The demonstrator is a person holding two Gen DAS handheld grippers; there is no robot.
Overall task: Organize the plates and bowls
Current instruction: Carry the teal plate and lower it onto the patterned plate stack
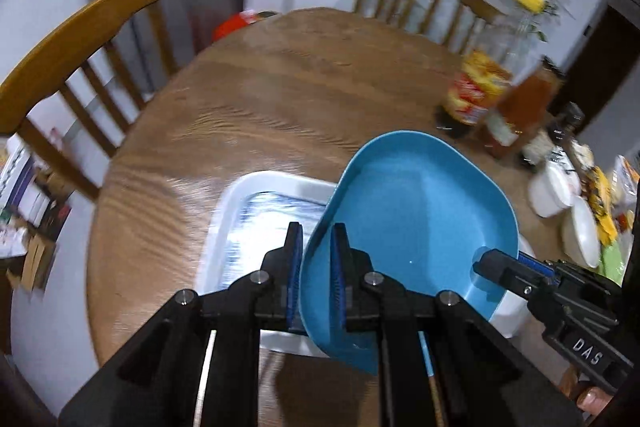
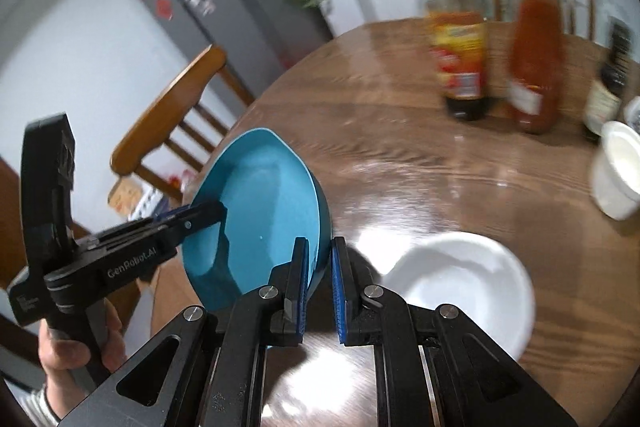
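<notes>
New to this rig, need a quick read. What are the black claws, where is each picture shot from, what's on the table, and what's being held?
No robot here: a person holds a two-finger tool in each hand, each with a fisheye camera looking along its fingers. One picture is from the left tool, the other from the right tool; each also shows the other tool at its edge.

Both tools are shut on the rim of one blue bowl, at opposite sides, so it is carried above the round wooden table.

On the table: a white rectangular tray and a white bowl below the blue one, a dark sauce bottle, a red sauce bottle, and more white dishes at the right. Wooden chairs stand around it. The pictures are blurred.
</notes>
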